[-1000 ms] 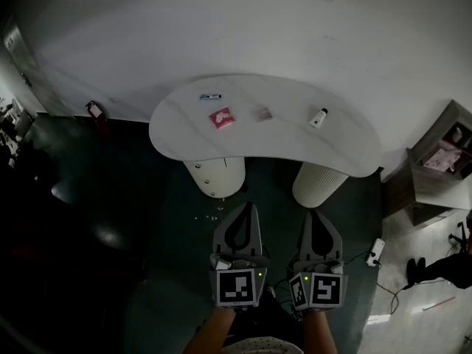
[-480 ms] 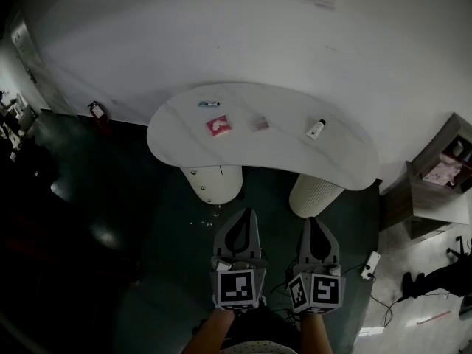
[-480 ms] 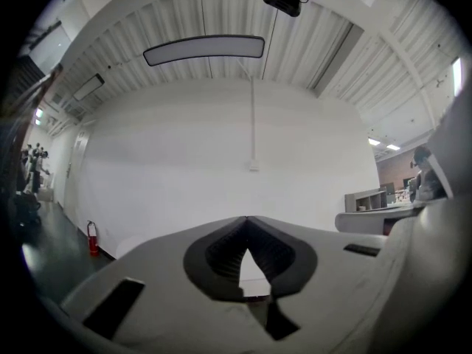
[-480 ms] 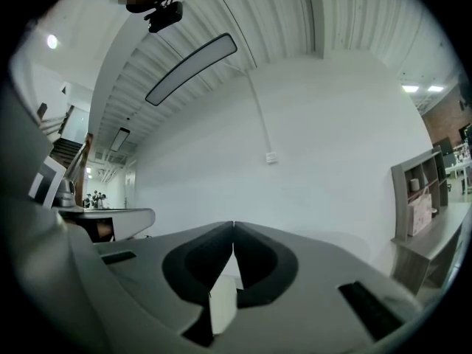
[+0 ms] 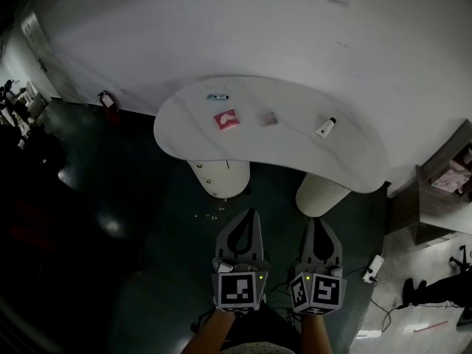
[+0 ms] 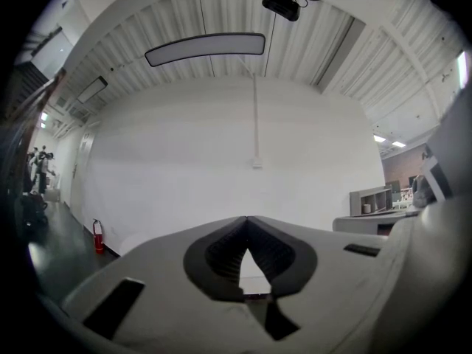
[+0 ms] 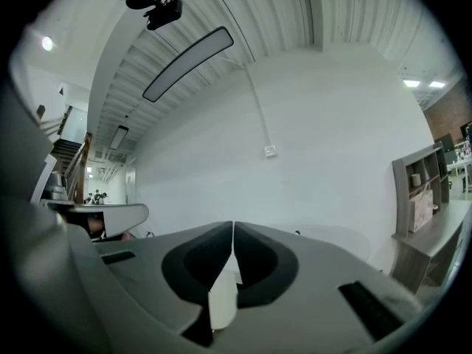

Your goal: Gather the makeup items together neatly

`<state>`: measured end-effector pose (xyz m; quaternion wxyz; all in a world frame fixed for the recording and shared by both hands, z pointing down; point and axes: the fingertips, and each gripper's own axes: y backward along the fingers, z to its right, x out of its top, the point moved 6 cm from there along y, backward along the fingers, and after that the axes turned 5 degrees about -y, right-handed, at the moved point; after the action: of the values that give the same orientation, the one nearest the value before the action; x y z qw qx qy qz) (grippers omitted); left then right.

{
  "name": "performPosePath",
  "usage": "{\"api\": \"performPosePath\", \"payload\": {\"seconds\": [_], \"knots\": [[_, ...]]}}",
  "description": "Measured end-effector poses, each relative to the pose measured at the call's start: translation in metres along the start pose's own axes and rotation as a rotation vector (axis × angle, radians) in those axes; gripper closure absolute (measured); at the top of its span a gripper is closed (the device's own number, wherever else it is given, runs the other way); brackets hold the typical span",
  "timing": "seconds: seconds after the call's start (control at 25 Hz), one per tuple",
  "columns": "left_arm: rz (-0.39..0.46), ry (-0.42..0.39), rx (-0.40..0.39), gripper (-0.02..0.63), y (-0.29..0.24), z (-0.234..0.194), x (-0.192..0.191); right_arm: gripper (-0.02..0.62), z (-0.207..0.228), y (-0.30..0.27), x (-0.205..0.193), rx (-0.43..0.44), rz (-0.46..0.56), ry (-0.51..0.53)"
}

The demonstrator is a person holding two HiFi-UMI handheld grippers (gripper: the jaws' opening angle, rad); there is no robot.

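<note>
Looking down from the head view, a smooth white kidney-shaped table [image 5: 354, 161] fills the upper middle of the frame, standing on two ribbed, pale cylindrical pedestals [image 5: 221, 177] over a dark, glossy floor. Four makeup items lie spread across its top, well apart from one another. A dark slim tube [image 5: 217, 96] lies at the upper left and a flat pink square packet [image 5: 226, 119] just below it. A small pale square compact [image 5: 268, 118] sits near the centre, and a white tube with a black cap [image 5: 325, 127] lies tilted towards the right. At the bottom centre, the grey, matte, wedge-shaped left gripper [image 5: 252, 212] and right gripper [image 5: 318, 221] sit side by side, short of the table, each backed by a cube with black-and-white square markers. A red fire extinguisher [image 5: 108, 99] stands by the plain white wall at the upper left.

In the left gripper view, the dark ribbed pads meet at the tips, closed on nothing, against the bare wall under a corrugated ceiling.

In the right gripper view, the smooth dark pads stand all but together, only a hairline slit between them, with nothing held. A grey open shelf unit [image 7: 417, 190] stands at the right edge.
</note>
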<state>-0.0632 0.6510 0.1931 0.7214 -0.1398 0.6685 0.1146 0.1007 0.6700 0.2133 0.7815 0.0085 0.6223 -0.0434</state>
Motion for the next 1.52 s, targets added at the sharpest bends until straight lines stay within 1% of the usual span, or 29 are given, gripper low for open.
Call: {"api": "performPosePath", "payload": {"seconds": [0.2,0.56,0.6,0.76,0.92,1.04,1.24,1.52], "knots": [[-0.001,-0.001,0.007,0.591,-0.012,-0.009,0.0,0.566,-0.002,-0.015,-0.001,-0.008,0.0,0.003],[-0.005,0.003,0.013,0.591,-0.061,-0.036,-0.003,0.57,-0.003,-0.065,0.004,-0.02,0.012,0.007],[-0.006,0.003,0.013,0.591,-0.067,-0.04,-0.004,0.578,-0.004,-0.072,0.004,-0.018,0.011,0.008],[-0.006,0.005,0.006,0.591,-0.095,-0.055,-0.006,0.578,-0.01,-0.104,0.006,-0.007,0.001,0.009],[-0.005,0.012,-0.005,0.591,-0.125,-0.071,-0.003,0.58,-0.012,-0.135,0.006,-0.021,0.012,-0.007],[-0.004,0.015,-0.016,0.591,-0.146,-0.086,-0.002,0.581,-0.018,-0.161,0.008,-0.029,-0.007,-0.013],[-0.01,0.025,-0.025,0.591,-0.178,-0.114,-0.006,0.581,-0.03,-0.201,-0.002,-0.031,-0.015,-0.031],[-0.025,0.032,-0.024,0.591,-0.209,-0.144,-0.015,0.581,-0.048,-0.24,-0.007,-0.023,-0.043,-0.016]]}}
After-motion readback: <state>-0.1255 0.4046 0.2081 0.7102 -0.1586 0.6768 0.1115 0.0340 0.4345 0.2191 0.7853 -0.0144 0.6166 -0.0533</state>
